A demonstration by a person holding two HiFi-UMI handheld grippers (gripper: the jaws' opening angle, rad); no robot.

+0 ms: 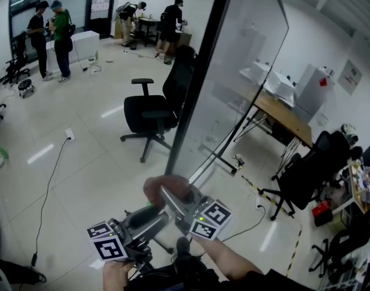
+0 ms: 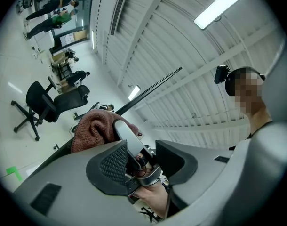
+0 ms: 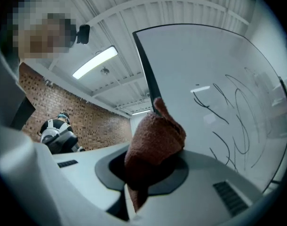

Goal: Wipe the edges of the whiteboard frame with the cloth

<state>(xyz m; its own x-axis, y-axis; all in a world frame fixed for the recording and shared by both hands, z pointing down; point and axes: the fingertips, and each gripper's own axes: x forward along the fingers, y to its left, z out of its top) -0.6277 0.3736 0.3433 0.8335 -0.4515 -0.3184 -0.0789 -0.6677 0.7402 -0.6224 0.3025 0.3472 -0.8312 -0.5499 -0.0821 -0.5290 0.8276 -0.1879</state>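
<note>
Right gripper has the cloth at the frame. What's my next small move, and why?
Probably slide the right gripper along the black frame toward its far corner: the cloth is clamped in its jaws, its tip at the frame.

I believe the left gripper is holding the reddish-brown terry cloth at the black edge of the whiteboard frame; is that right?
Not quite: the right gripper holds the reddish-brown terry cloth at the black edge of the whiteboard frame, as the right gripper view shows. The left gripper has its jaws apart, without the cloth.
</note>
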